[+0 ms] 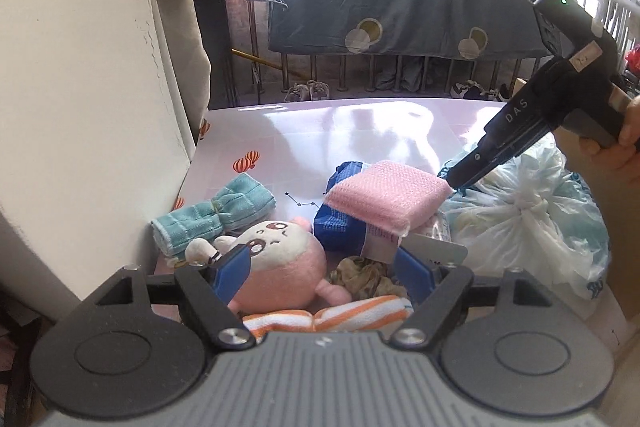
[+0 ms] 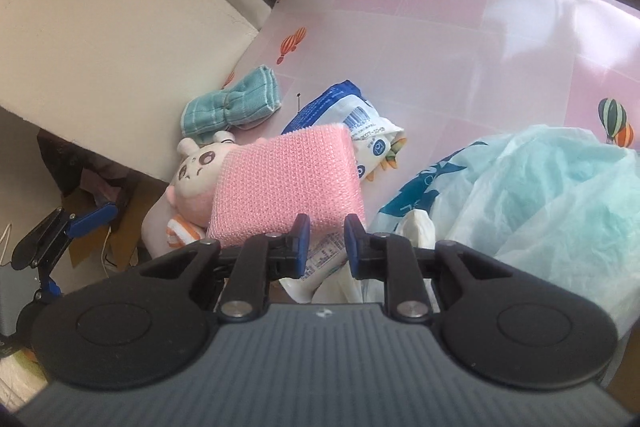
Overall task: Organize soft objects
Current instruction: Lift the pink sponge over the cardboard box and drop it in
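A pink knitted cloth (image 1: 386, 197) lies on a blue and white packet (image 1: 344, 223); it also shows in the right wrist view (image 2: 286, 185). A pink plush toy (image 1: 276, 263) lies in front of my left gripper (image 1: 322, 267), which is open above it with nothing in it. A teal bow-shaped cloth (image 1: 216, 217) lies to the left. An orange striped cloth (image 1: 328, 317) lies under the left gripper. My right gripper (image 2: 326, 233) is open just behind the pink cloth's near edge, holding nothing; in the left view its tip (image 1: 456, 181) is at the cloth's right end.
A knotted plastic bag (image 2: 532, 195) lies right of the pile on the pink table (image 2: 440, 27). A cream wall panel (image 1: 80, 87) borders the table's left side. A crumpled brownish cloth (image 1: 366, 277) lies by the plush. A railing with hung bedding stands behind.
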The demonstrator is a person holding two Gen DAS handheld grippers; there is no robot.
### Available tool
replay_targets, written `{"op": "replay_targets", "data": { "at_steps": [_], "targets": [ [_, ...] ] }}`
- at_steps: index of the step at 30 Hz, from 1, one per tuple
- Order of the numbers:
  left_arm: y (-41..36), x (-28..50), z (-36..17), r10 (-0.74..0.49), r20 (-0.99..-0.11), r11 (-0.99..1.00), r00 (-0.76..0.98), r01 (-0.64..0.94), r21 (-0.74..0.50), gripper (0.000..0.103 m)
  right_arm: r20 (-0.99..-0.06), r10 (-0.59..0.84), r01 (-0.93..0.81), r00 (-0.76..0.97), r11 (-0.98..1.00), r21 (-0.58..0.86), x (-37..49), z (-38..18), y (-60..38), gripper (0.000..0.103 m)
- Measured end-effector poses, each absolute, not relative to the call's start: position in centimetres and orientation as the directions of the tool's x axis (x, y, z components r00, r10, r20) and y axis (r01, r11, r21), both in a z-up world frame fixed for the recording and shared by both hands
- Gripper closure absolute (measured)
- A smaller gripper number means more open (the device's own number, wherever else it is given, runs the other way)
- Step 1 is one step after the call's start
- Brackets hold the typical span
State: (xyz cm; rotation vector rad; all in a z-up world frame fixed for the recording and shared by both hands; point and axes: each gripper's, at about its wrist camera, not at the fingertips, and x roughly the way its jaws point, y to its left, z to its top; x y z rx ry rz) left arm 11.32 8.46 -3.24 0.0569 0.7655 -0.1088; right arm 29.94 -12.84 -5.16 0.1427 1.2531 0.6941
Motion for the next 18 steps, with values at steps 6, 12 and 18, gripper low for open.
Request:
{"op": "replay_targets", "data": {
  "at_steps": [6, 12, 18],
  "targets": [
    [10.7, 14.2, -3.8, -0.212, -0.725, 0.967, 0.655, 0.035, -0.251, 0.031, -0.728, 0.669, -0.25, 0.152, 0.738, 0.626, 31.0, -6.3, -14.2, 0.071],
    [11.1, 17.3, -4.8, -0.285, -0.742, 0.929, 0.607, -0.017, -0.371, 0.032, -0.693, 0.689, -0.17, 0.213, 0.724, 0.668, 32.9, -7.1, -14.9, 0.053],
    [9.6, 20.9, -6.7, -0.286, -0.816, 0.927, 0.502, -0.07, -0.368, 0.032, -0.699, 0.691, -0.145, 0.182, 0.722, 0.676, 34.5, -9.0, -13.3, 0.053]
  ]
}}
